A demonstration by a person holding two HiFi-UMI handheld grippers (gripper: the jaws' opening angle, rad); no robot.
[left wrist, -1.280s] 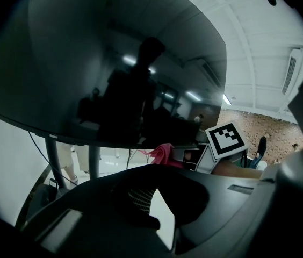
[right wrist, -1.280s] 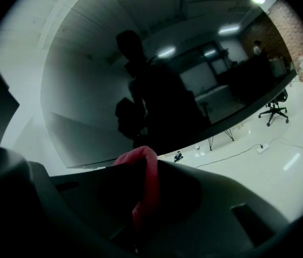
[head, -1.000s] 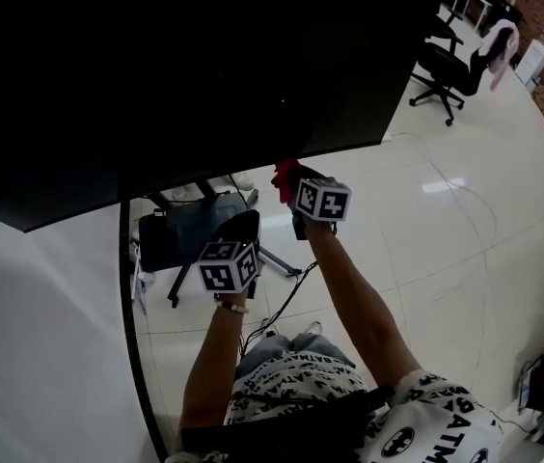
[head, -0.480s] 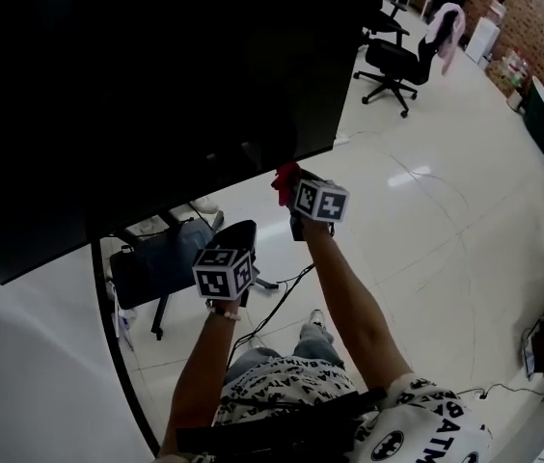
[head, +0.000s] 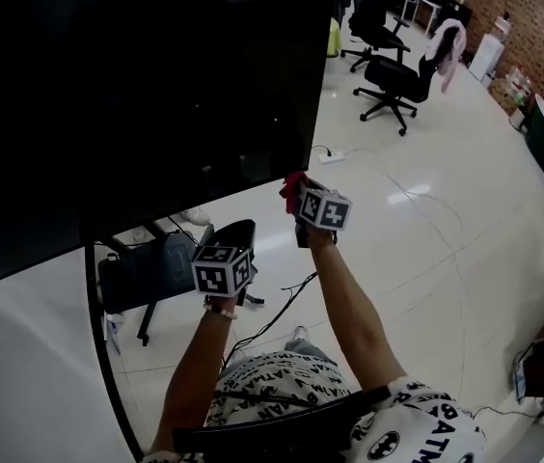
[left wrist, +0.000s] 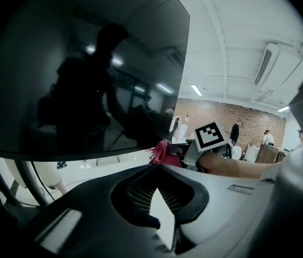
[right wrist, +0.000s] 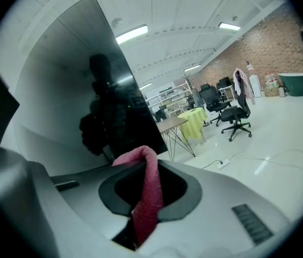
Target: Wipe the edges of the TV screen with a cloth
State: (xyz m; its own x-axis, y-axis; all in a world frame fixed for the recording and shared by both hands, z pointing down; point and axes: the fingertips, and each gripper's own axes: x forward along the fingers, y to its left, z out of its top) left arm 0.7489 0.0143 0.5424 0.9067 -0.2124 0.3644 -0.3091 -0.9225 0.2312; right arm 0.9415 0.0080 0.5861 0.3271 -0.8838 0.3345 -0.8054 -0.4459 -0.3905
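The big black TV screen (head: 137, 95) fills the upper left of the head view. My right gripper (head: 297, 191) is shut on a red cloth (head: 291, 182) and holds it against the screen's lower right corner. In the right gripper view the cloth (right wrist: 148, 190) hangs down between the jaws, with the TV screen (right wrist: 114, 106) just beyond. My left gripper (head: 237, 232) sits lower and to the left, below the screen's bottom edge and off it. In the left gripper view the left gripper (left wrist: 159, 171) is shut on nothing, and the dark TV screen (left wrist: 76, 79) is above it.
A black chair (head: 151, 263) stands under the TV by the stand's legs. Office chairs (head: 397, 75), one with a pink garment (head: 446, 41), are at the back right. A power strip (head: 330, 155) and cables lie on the glossy white floor. A white panel (head: 31, 355) is at the left.
My right gripper has carried the cloth rightward along the screen's bottom edge to its lower right corner. The left gripper has stayed low beside it.
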